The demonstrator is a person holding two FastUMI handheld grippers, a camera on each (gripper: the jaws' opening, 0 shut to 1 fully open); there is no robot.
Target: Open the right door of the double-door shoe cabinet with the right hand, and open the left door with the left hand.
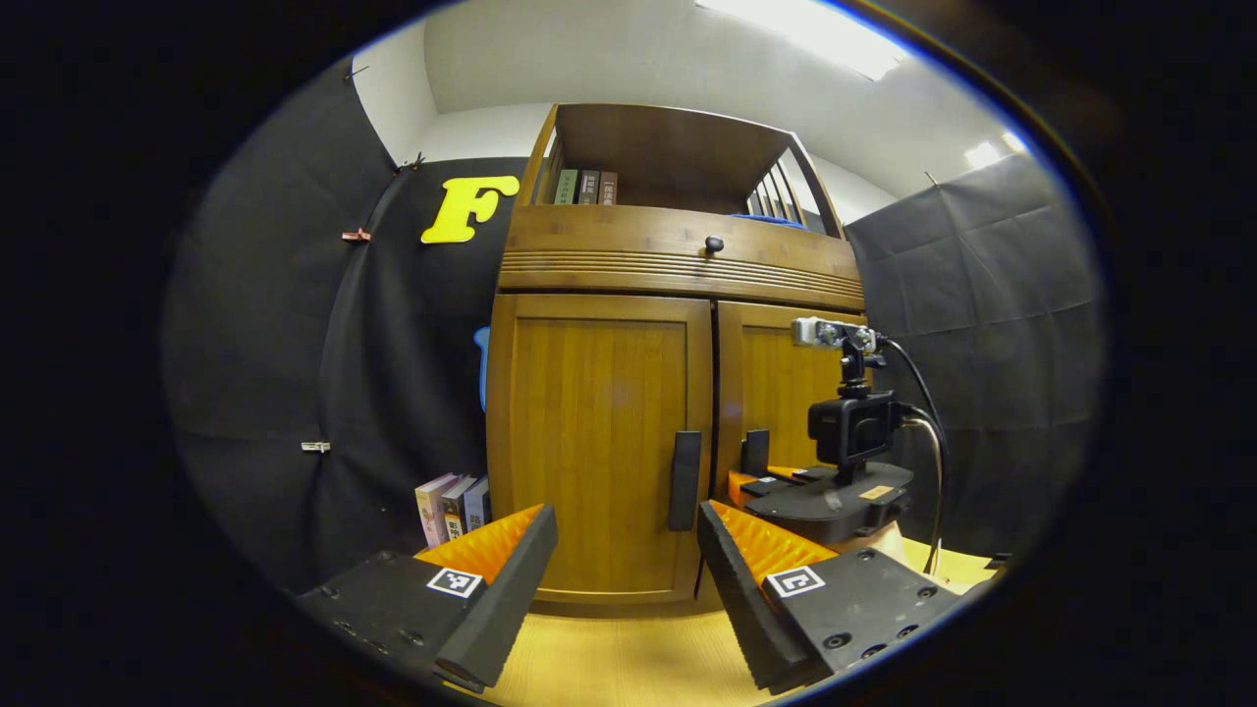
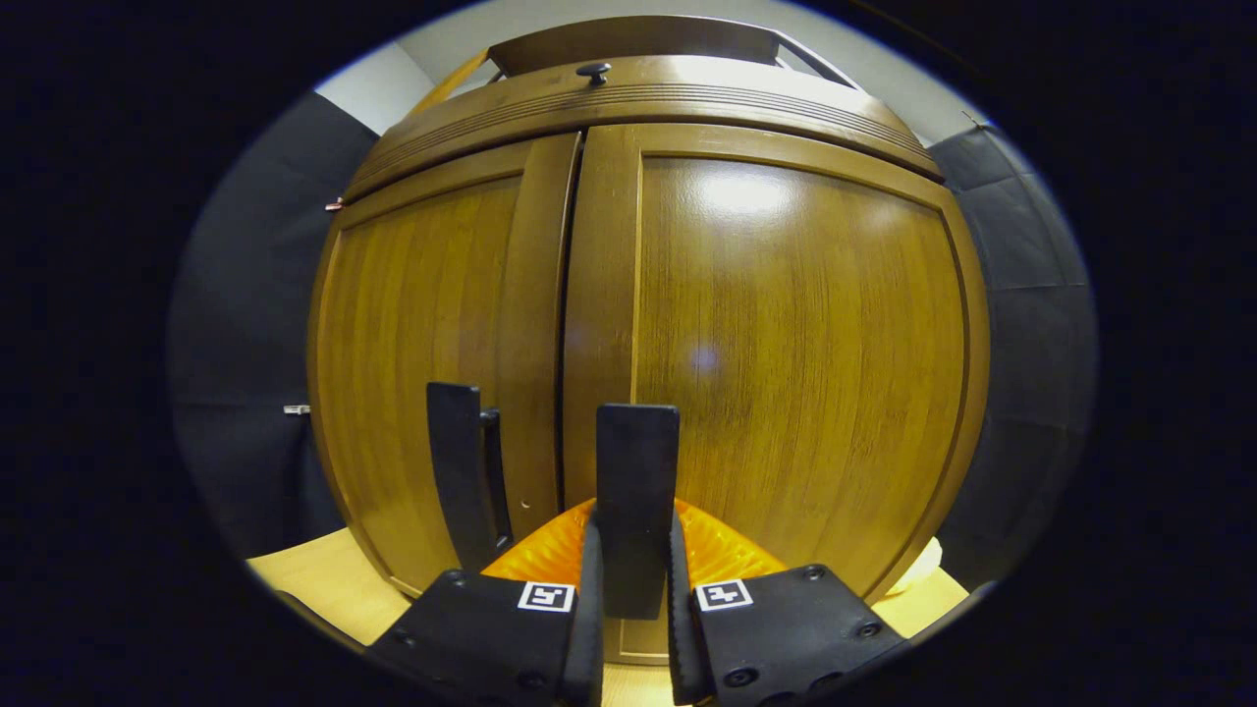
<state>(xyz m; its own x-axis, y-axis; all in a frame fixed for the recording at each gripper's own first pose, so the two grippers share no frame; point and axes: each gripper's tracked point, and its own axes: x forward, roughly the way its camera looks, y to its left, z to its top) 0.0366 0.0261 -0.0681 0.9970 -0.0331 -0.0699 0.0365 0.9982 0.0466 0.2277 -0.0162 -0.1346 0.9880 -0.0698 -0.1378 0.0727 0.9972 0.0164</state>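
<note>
- Two tongs are in play. Low in the right gripper view, the right tongs (image 2: 633, 589) sit clamped on the right door handle (image 2: 636, 471), a dark upright bar with a finger pressed to either side of it; I judge this grip is meant for pulling that door outward.
- At the bottom of the left gripper view, the left tongs (image 1: 628, 570) stand wide apart with nothing between them, aimed at the left door handle (image 1: 684, 479) just beyond, probably so they can slide around the bar before closing.
- At centre right of that view the right tongs show again farther off, a camera mounted on top, their tip at the right handle.
- Beyond them, both doors of the shoe cabinet (image 1: 678, 265) look closed: the left door (image 1: 594, 442) and right door (image 2: 795, 363) meet at a thin dark seam, so neither has swung yet.
- A pale wooden tabletop (image 1: 619, 658) carries the cabinet.
- Lower left in the left gripper view, a few books (image 1: 454, 506) stand beside the cabinet's side.
- Above the doors sits a drawer with a small dark knob (image 1: 714, 244), and farther up a shelf holds more books (image 1: 587, 187).
</note>
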